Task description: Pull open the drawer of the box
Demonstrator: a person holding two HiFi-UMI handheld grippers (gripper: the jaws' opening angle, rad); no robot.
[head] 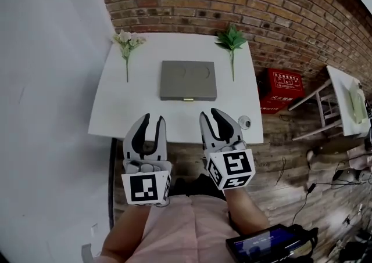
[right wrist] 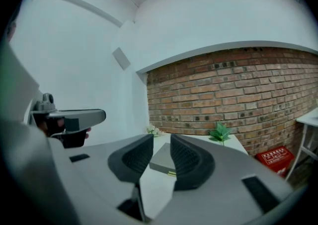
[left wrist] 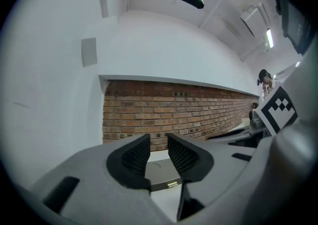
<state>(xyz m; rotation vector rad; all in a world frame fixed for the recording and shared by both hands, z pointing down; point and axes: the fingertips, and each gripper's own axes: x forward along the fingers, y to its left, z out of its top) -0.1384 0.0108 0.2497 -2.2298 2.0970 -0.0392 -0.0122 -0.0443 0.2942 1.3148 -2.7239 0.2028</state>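
White wall [head: 46, 82] runs tight along the table [head: 110, 118] at its left edge, so no slack there. Left gripper [head: 152, 120] hangs over the near edge, jaws apart, nothing in them. Clear white top ahead, up to the grey box [head: 188, 76] lying flat mid-table, drawer flush, brass pull [head: 188, 100] facing the near edge. Right gripper [head: 211, 114] sits alongside, jaws apart, empty too. White flowers [head: 127, 44] lie left of the box, a green sprig [head: 231, 40] right, brick wall [head: 232, 0] behind. Only the head view shows the red crate [head: 282, 89] on the floor off the right edge.
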